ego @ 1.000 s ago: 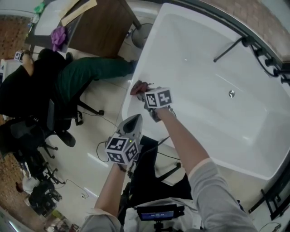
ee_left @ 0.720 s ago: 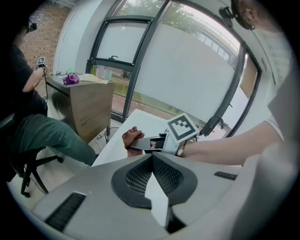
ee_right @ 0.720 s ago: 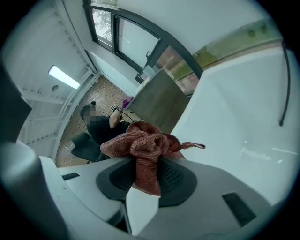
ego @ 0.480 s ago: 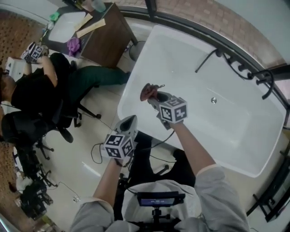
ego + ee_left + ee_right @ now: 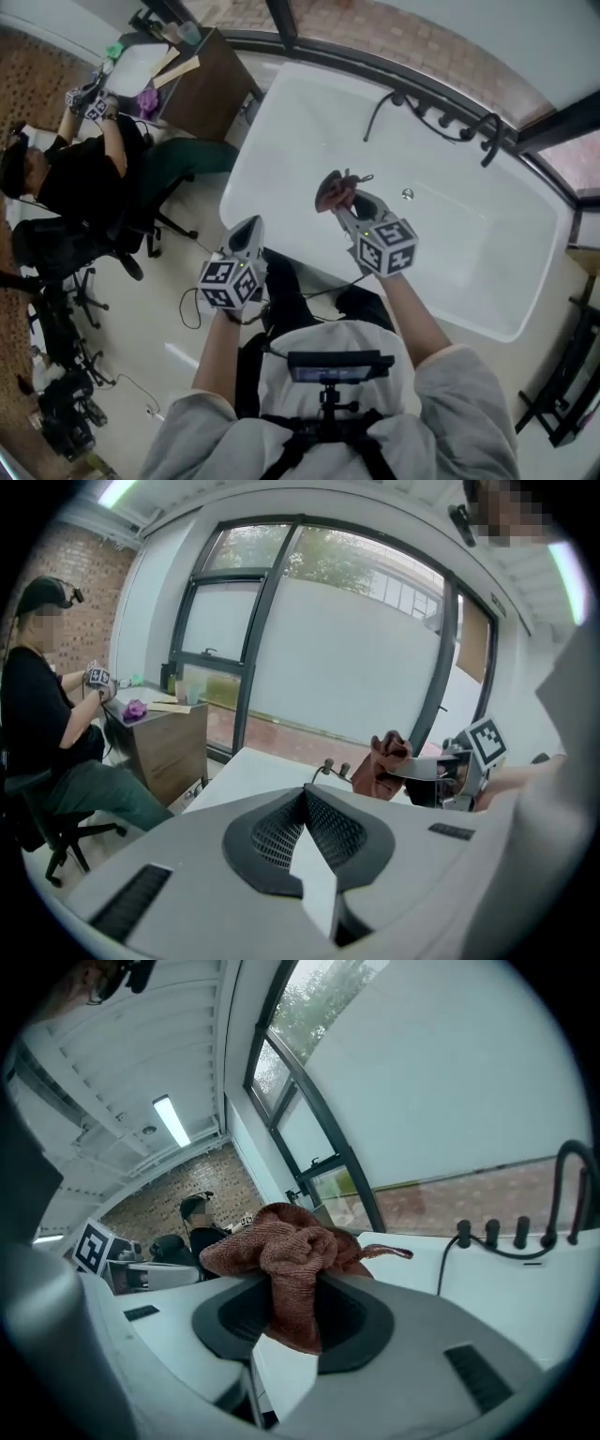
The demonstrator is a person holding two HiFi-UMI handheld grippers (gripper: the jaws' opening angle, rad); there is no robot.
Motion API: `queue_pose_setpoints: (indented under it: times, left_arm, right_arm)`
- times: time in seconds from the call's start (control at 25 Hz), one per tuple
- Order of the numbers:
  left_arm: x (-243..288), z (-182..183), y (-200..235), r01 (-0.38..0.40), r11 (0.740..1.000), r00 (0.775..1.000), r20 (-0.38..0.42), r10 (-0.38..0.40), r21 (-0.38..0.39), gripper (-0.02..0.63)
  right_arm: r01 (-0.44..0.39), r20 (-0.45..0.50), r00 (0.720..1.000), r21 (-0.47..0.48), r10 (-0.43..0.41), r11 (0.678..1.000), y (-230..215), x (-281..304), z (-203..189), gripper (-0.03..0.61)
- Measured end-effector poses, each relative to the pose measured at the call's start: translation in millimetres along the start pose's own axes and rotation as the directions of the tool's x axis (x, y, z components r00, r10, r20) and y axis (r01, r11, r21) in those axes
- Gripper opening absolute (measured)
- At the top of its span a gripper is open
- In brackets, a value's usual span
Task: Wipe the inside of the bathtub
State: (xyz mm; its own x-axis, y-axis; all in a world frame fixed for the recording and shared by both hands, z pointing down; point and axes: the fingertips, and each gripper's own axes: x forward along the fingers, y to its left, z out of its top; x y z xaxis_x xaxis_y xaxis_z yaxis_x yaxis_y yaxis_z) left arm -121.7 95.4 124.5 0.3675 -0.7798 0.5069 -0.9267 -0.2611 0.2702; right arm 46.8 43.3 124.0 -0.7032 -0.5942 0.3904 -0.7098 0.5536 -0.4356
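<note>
Your right gripper (image 5: 349, 202) clamps the brown cloth (image 5: 333, 191) above the bathtub (image 5: 450, 246), apparently not touching; your left gripper (image 5: 246, 234) is closed, empty; all wiping seems left

1 white bathtub (image 5: 487, 272) w/ 1 drain (image 5: 407, 194) in its floor. On far rim: 3 small dark knobs (image 5: 492, 1232) & 1 curved spout (image 5: 560, 1190). 1 rust-brown cloth (image 5: 336, 190). 2 handheld grippers: left gripper (image 5: 247, 225), right gripper (image 5: 344, 198). 3 marker cubes in sight: left cube (image 5: 228, 284), right cube (image 5: 387, 246), third cube (image 5: 89, 101) at another person's hands. 2 people: camera wearer, 2 forearms showing, & 1 seated person (image 5: 84, 178). 1 office chair (image 5: 56, 248). 1 wooden cabinet (image 5: 202, 89) w/ 1 purple item (image 5: 150, 97) on top. 1 ceiling light strip (image 5: 172, 1121).
</note>
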Motion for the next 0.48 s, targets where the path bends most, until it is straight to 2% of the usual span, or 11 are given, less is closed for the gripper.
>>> queue_pose_setpoints:
  times: [0.24,0.36,0.48]
  left_arm:
    - [-25.1,24.0,-57.8,0.068,0.996,0.998,0.000,-0.068,0.053,0.008]
    - [-24.5,30.6,-72.2,0.121,0.989,0.993,-0.003,-0.122,0.089,0.006]
    - [-22.0,32.7,-82.4,0.184,0.975,0.983,-0.017,-0.183,0.122,0.008]
  right_arm:
    - [0.131,0.067,0.990,-0.058,-0.127,0.990,-1.0,-102.4,18.8,0.126]
    - [0.221,0.094,0.973,-0.079,-0.213,0.972,-7.6,-131.7,17.9,0.126]
    - [0.309,0.109,0.947,-0.058,-0.301,0.949,-10.1,-155.2,12.6,0.127]
